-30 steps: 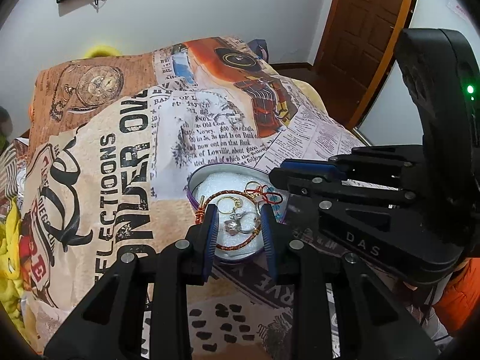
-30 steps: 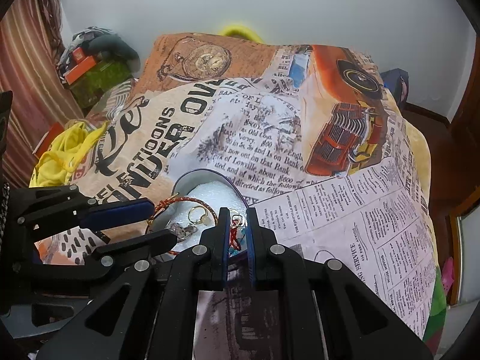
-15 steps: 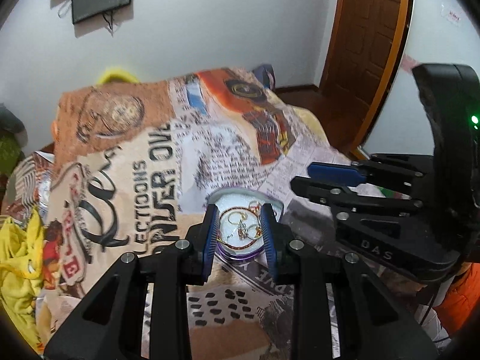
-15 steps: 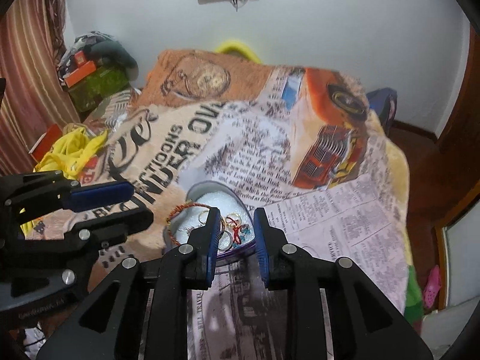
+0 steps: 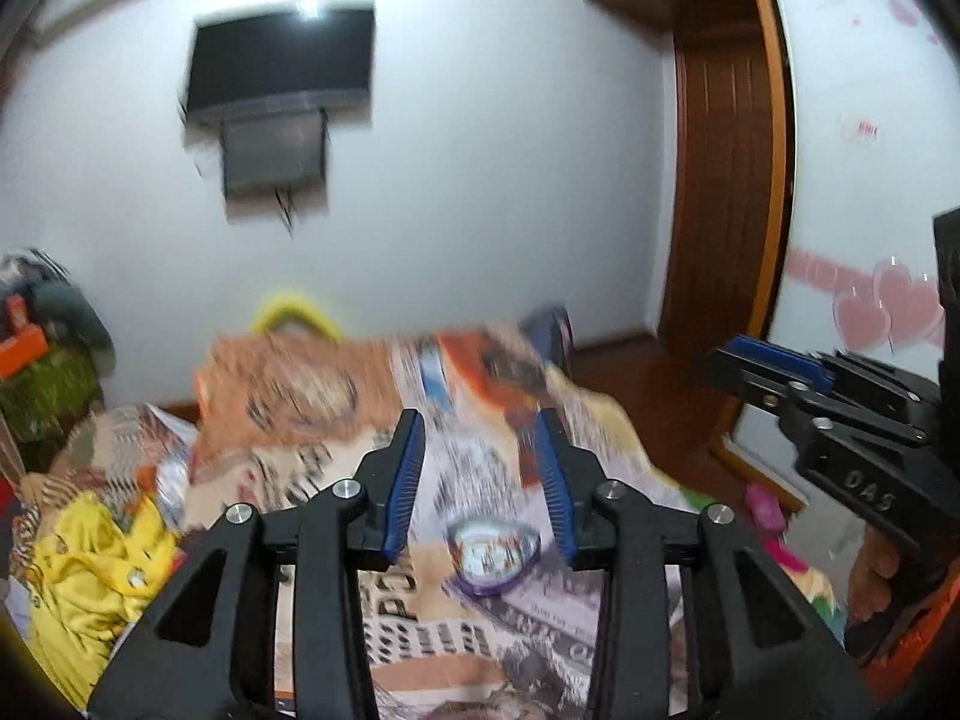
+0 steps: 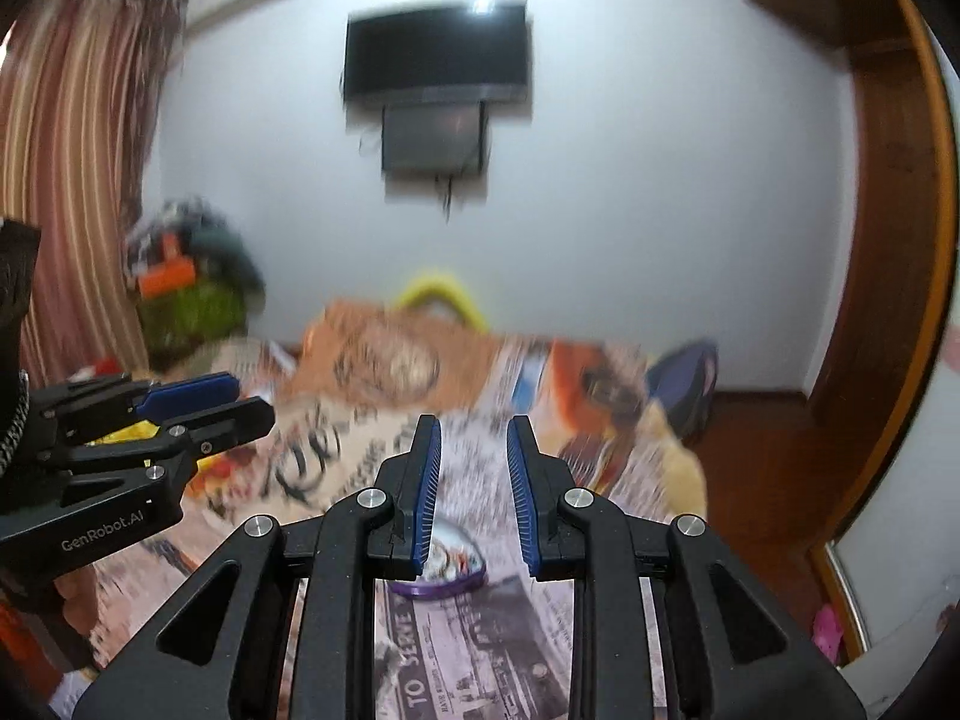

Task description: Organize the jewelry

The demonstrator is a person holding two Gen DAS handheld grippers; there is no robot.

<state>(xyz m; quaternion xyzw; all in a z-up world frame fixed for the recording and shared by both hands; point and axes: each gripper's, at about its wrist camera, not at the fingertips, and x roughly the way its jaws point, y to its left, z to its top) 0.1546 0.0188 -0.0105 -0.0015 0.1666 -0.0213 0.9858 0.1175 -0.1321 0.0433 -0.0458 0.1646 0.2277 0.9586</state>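
A heart-shaped purple-rimmed jewelry box (image 5: 492, 558) lies on the printed bedspread (image 5: 312, 414), with blurred jewelry inside. It also shows in the right wrist view (image 6: 447, 564). My left gripper (image 5: 480, 480) is open and empty, raised well above and behind the box. My right gripper (image 6: 471, 486) is open and empty, also raised above the box. The right gripper shows at the right of the left wrist view (image 5: 840, 420); the left gripper shows at the left of the right wrist view (image 6: 138, 432). Both views are motion-blurred.
A wall-mounted TV (image 6: 438, 57) hangs over the bed. A wooden door (image 5: 720, 180) stands to the right. Yellow clothing (image 5: 90, 570) lies at the bed's left. A pile of items (image 6: 186, 276) sits by the striped curtain (image 6: 72, 150).
Both grippers have lifted up and back from the box and tilted towards the wall. Both have opened wider; the box now looks small and low in each view.
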